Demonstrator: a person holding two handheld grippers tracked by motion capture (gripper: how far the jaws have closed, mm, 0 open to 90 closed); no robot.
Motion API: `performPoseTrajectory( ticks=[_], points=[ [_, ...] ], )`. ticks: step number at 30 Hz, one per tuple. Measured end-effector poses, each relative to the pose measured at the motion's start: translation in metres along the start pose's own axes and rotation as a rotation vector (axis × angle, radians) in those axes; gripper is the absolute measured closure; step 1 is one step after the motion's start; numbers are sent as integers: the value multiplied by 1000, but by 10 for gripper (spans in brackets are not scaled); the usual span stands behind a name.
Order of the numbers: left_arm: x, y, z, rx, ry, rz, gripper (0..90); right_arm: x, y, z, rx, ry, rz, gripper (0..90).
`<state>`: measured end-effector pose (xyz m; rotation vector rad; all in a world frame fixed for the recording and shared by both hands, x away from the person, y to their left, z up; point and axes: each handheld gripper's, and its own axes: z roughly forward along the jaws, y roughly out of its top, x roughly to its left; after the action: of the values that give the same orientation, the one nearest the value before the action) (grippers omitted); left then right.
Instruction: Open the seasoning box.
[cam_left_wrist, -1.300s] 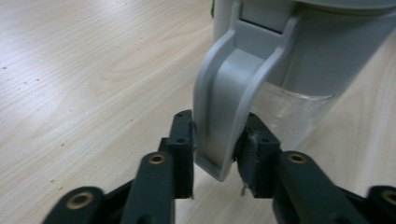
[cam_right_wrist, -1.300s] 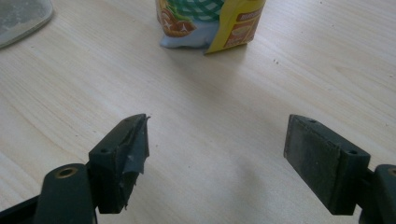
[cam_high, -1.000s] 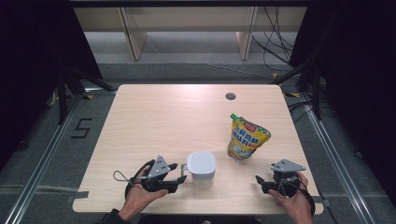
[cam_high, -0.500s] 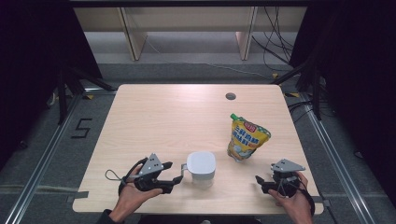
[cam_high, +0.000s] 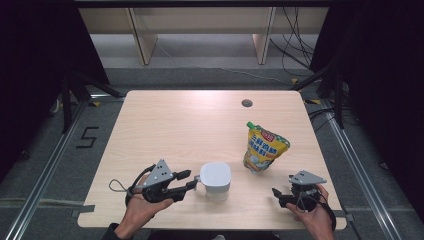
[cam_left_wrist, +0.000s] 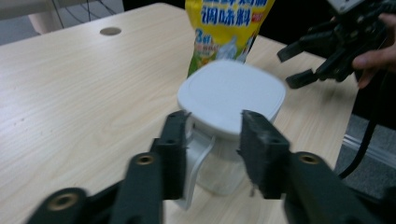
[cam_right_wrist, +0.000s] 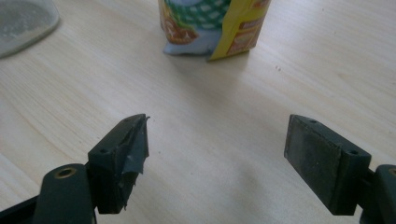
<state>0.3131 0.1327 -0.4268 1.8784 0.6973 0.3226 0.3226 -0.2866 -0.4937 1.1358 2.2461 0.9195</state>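
Since a second ago my left gripper (cam_high: 192, 181) has come up a little off the table (cam_high: 200, 125) and now sits tilted, its grey plate raised, with its tips against the near-left side of the white-lidded jar (cam_high: 215, 179). Its jaws have just been closing, and the jar's clear handle (cam_left_wrist: 198, 161) is between them. In the left gripper view my two black fingers (cam_left_wrist: 173, 144) flank that handle just below the rim of the white lid (cam_left_wrist: 232, 95); the left one lies right beside the handle, the other stands a little off to its far side. Blur keeps me from saying whether the pads actually press on it, so I cannot tell if I am pinching the handle or only bracketing it.

That jar stands near the front edge of the table, roughly at its middle, between my two hands. Just behind it and to its right stands the yellow seasoning pouch (cam_high: 265, 147), upright, close to the jar but apart from it.

My right gripper (cam_high: 278, 194) has stayed where it was, low at the front right corner of the table. In the right gripper view its jaws are spread wide with bare wood between them, pointing toward the bottom of the pouch (cam_right_wrist: 212, 28), well short of it.
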Motion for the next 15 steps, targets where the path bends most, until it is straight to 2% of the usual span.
performPoseTrajectory(
  ticks=[2, 3, 4, 5, 7, 10, 11, 12, 15],
  points=[
    [-1, 3, 1, -7, -3, -4, 704, 0, 1, -2, -15, 12, 17, 224],
    [-2, 6, 2, -8, -6, 20, 704, 0, 1, -2, -15, 12, 17, 224],
    [-3, 7, 4, -11, -9, 28, 759, 1, 1, -2, -19, 23, 35, 210],
    [-3, 9, 6, -2, -3, 49, 759, 1, 1, -2, -19, 23, 35, 210],
    [-2, 11, 14, 1, 6, 68, 831, 0, 2, -2, -42, 19, 19, 165],
    [-1, 12, 19, 1, -1, 59, 869, 2, 3, -4, -59, 25, 18, 186],
    [0, 13, 23, 5, -1, 63, 875, 6, 4, -7, -61, 35, 54, 195],
    [1, 14, 25, 1, -8, 70, 881, 3, 4, -6, -83, 27, 2, 196],
    [1, 15, 27, -1, -5, 60, 885, 6, 5, -6, -80, 53, 27, 211]
  ],
)
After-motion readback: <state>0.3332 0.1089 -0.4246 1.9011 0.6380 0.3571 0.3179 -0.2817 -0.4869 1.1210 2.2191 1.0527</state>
